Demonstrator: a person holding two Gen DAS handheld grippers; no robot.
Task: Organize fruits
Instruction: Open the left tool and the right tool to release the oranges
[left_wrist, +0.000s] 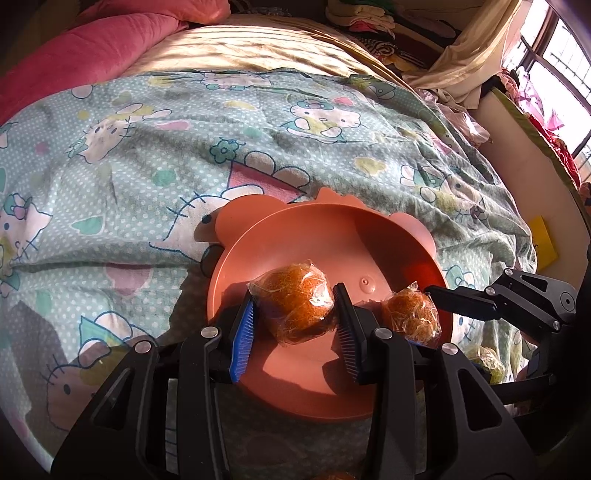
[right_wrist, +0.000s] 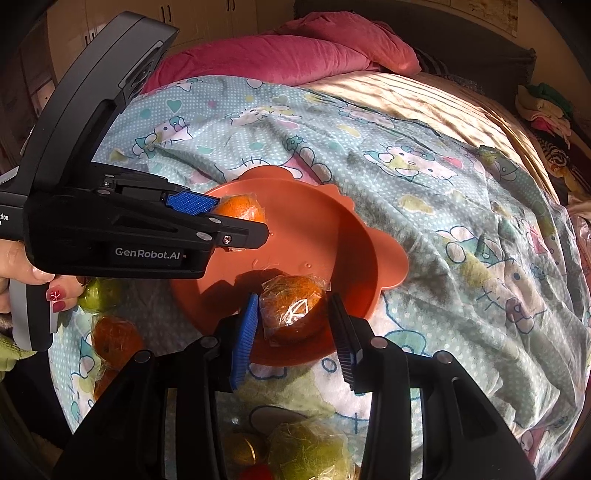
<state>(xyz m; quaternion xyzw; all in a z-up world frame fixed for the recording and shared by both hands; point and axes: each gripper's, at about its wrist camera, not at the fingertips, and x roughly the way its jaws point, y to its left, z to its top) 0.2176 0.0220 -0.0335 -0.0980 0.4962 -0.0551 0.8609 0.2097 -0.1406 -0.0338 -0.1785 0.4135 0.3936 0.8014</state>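
An orange fruit in plastic wrap (left_wrist: 297, 304) is being gripped between the pads of the left tool (left_wrist: 295, 325), low over the orange plate (left_wrist: 314, 236) on the bed. A second wrapped orange (right_wrist: 291, 308) is being framed by the right tool (right_wrist: 295, 332) at the plate's near rim, the left pad touching and the right pad apart. Green fruits (right_wrist: 306, 448) are lying nearer on the cartoon-print sheet (left_wrist: 147, 147), with a pink blanket (right_wrist: 280, 51) beyond.
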